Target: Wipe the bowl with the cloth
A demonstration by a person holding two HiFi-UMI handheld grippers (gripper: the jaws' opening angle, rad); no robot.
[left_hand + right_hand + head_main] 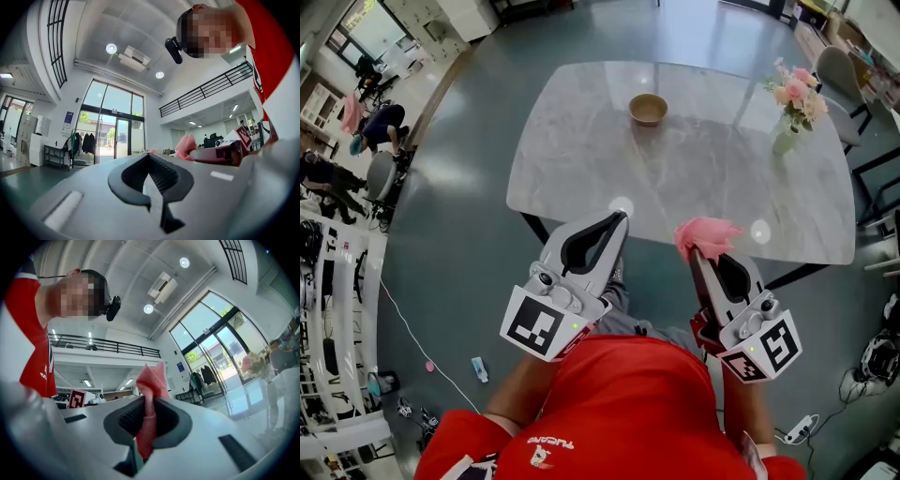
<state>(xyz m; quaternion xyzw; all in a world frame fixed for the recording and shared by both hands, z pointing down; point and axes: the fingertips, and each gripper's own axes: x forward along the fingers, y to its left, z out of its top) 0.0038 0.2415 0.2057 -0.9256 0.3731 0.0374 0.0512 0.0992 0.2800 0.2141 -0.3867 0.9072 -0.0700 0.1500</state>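
Note:
A small tan bowl point(648, 109) sits upright near the far edge of the pale marble table point(581, 159). My left gripper point(622, 218) hangs over the table's near edge, shut with nothing between its jaws. Beside it my right gripper point(694, 251) is shut on a pink cloth point(706, 236), which bunches out past its tips. The right gripper view shows the pink cloth point(150, 399) pinched between the black pads point(124, 420). In the left gripper view the black pads point(164, 176) meet, and the pink cloth point(186, 146) shows to the right. Both grippers are well short of the bowl.
A vase of pink flowers point(795, 103) stands at the table's far right. Chairs point(844, 80) stand beyond the right end. The person's red shirt point(628, 412) fills the bottom of the head view. People point(380, 127) are at desks far left.

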